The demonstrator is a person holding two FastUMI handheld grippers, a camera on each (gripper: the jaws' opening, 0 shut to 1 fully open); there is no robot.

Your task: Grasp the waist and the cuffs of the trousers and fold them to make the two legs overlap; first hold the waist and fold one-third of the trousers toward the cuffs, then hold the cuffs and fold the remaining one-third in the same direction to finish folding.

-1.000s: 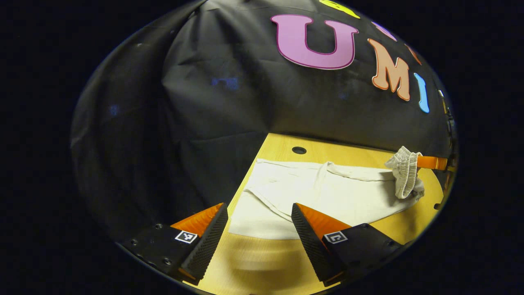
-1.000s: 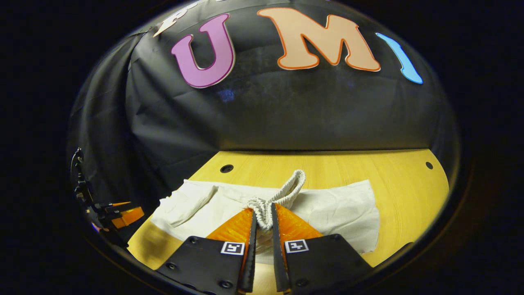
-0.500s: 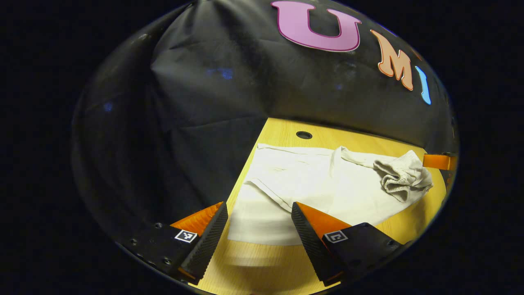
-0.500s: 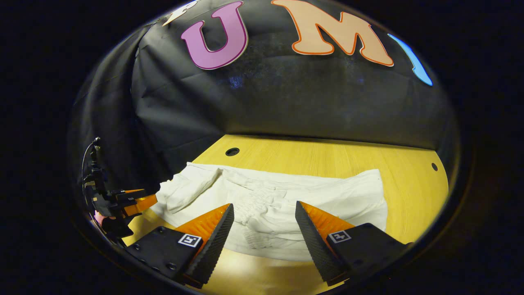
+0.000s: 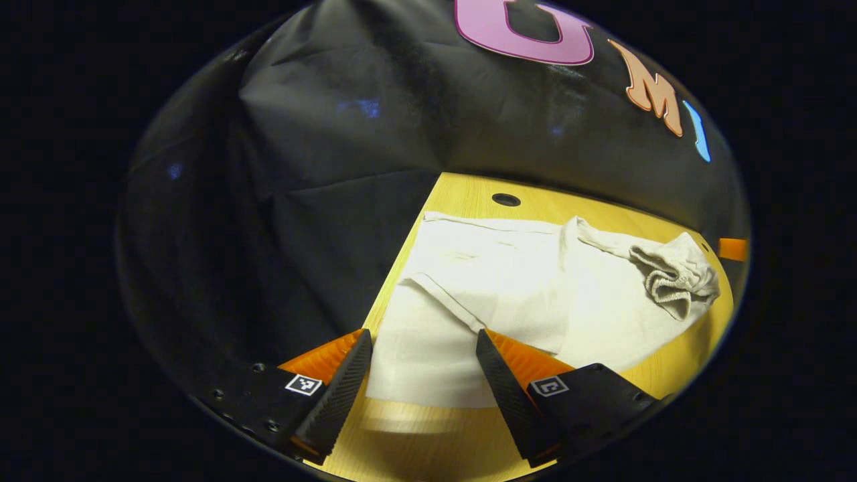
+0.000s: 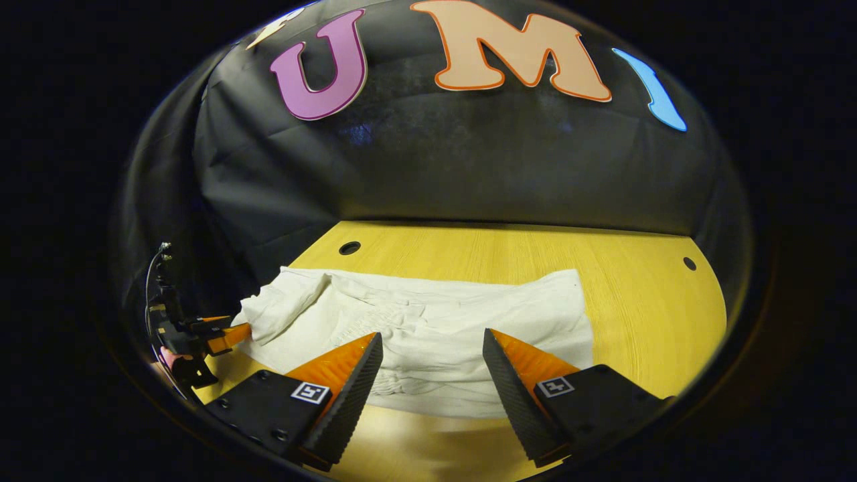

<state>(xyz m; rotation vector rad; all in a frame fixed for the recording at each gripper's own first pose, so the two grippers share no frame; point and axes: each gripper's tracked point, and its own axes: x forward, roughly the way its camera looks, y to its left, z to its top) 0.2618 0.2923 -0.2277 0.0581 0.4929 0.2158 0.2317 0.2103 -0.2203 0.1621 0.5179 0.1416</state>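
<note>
White trousers (image 5: 509,288) lie flat on the wooden table (image 5: 462,191), with one leg folded over the other. Their elastic waist (image 5: 673,281) rests in a loose bunch on top of the cloth at the right. My left gripper (image 5: 423,335) is open, its fingers straddling the cuff end (image 5: 428,375) just above the table. My right gripper (image 6: 432,341) is open too, hovering over the gathered waist (image 6: 402,335) and holding nothing. In the right gripper view the trousers (image 6: 469,308) stretch leftward to the left gripper (image 6: 234,329) at the cuff end.
The table has round holes (image 5: 505,199) (image 6: 349,248) (image 6: 689,263) near its back edge. The black cloth wall rises close behind and along the left side. Bare wood (image 6: 636,308) lies to the right of the trousers. A hand (image 6: 177,361) holds the left gripper.
The right gripper, shut on the raised waist a second ago, has opened and drawn back; the waist dropped onto the trousers. The left gripper stayed open and edged toward the cuffs.
</note>
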